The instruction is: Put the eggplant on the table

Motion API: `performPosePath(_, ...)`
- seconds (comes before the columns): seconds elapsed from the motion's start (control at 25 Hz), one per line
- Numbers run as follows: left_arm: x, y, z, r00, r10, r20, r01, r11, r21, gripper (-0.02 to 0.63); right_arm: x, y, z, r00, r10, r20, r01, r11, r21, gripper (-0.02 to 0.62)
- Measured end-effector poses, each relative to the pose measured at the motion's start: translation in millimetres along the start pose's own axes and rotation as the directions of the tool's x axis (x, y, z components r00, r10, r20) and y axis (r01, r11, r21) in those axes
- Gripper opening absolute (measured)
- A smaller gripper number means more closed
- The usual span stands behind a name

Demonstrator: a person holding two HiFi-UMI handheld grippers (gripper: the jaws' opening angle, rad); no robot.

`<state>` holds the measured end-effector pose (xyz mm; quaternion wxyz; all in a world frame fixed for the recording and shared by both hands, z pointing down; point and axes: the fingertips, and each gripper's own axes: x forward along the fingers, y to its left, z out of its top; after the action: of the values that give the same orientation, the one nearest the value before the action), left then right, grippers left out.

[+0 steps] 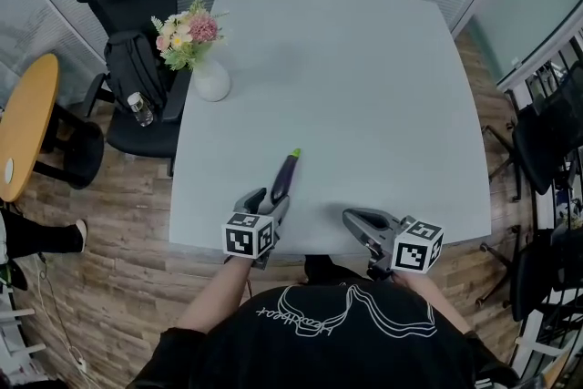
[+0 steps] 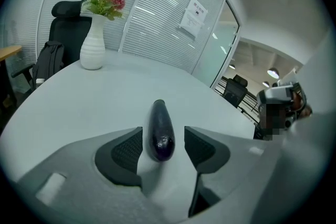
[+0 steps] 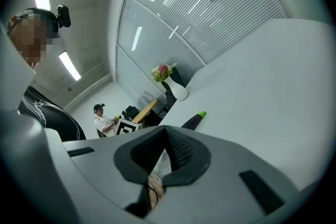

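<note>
A dark purple eggplant point(image 1: 285, 173) with a green stem lies on the white table point(image 1: 364, 77), near its front edge. My left gripper point(image 1: 265, 201) stands open around the eggplant's blunt end. In the left gripper view the eggplant point(image 2: 160, 129) lies between the two black pads point(image 2: 127, 150), with a gap showing on each side. My right gripper point(image 1: 352, 218) hovers over the front edge to the right, its jaws shut on nothing. The right gripper view shows that gripper point(image 3: 165, 140) with its pads together, and the eggplant point(image 3: 191, 121) beyond it to the left.
A white vase of flowers point(image 1: 211, 79) stands at the table's far left corner. A black office chair with a backpack point(image 1: 137, 68) sits left of the table, beside a round wooden table point(image 1: 23, 123). Dark chairs point(image 1: 547, 137) stand to the right.
</note>
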<state>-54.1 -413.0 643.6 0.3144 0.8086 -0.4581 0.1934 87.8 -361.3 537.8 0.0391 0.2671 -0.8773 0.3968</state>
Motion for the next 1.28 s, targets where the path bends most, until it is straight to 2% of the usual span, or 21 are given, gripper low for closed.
performPosePath(0.32,-53,-15,23,0.996,-0.011,0.092,0.015,0.999,-0.044,0.235,-2,27,-2,0.999,0.038,0.031,-0.038,0.999,-0.018,0.009)
performPosePath(0.44,-79,-33,32,0.987,-0.069,0.146,0.077,0.996,-0.051,0.235,-7,42,-1,0.995,0.07,0.071,-0.067,0.997,-0.045,0.009)
performPosePath(0.68,-127,-73,48,0.958,-0.186,0.217,0.195,0.98,-0.024,0.221,-14,71,-8,0.993,0.091,0.081,-0.082,0.991,-0.107,0.009)
performPosePath(0.84,-157,-94,54,0.933,-0.247,0.26,0.26,0.966,-0.016,0.181,-18,91,-8,0.99,0.108,0.096,-0.092,0.984,-0.151,0.009)
performPosePath(1.04,-185,-125,53,0.895,-0.342,0.288,0.356,0.935,0.004,0.095,-27,113,-7,0.982,0.143,0.126,-0.118,0.975,-0.186,0.009)
performPosePath(1.12,-190,-131,52,0.887,-0.361,0.289,0.376,0.926,0.002,0.066,-27,118,-7,0.98,0.148,0.133,-0.121,0.974,-0.194,0.009)
performPosePath(1.28,-193,-135,47,0.882,-0.373,0.287,0.398,0.917,-0.033,0.049,-27,124,-11,0.983,0.131,0.127,-0.097,0.966,-0.24,0.009)
